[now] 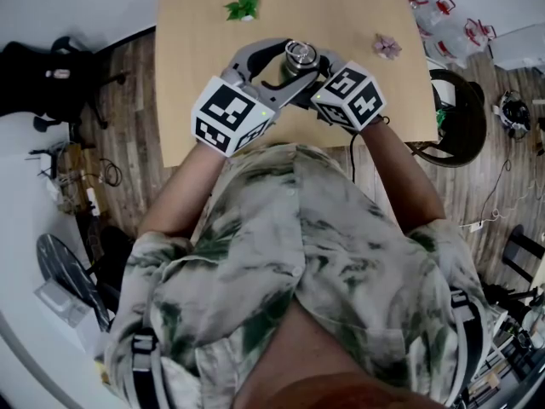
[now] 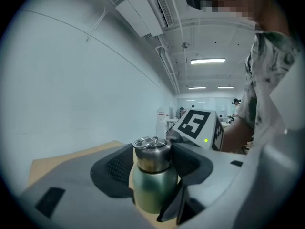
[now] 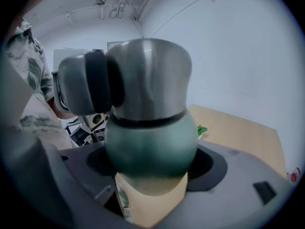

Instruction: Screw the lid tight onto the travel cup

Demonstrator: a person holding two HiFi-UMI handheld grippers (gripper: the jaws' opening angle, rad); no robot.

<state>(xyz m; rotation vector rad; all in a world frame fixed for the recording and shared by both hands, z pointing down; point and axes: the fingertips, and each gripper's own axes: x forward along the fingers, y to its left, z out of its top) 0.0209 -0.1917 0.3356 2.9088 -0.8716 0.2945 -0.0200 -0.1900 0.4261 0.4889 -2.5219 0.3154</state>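
Note:
A travel cup with a green body (image 2: pixel 151 191) and a steel lid (image 1: pixel 301 55) stands on the wooden table (image 1: pixel 196 24), just beyond its near edge. My left gripper (image 1: pixel 295 63) reaches in from the left, its black pads (image 2: pixel 112 168) against the lid (image 2: pixel 151 157), shut on it. My right gripper (image 1: pixel 318 75) comes from the right and is shut on the cup's green body (image 3: pixel 151 144). In the right gripper view a left finger (image 3: pixel 90 82) presses on the side of the lid (image 3: pixel 150 75). The cup's base is hidden behind the jaws.
A small green sprig (image 1: pixel 243 7) lies at the table's far left and a pink flower-like piece (image 1: pixel 387 46) at the right. A black chair (image 1: pixel 51 79) stands on the floor to the left, plastic bottles (image 1: pixel 443 15) and a round stand (image 1: pixel 460 113) to the right.

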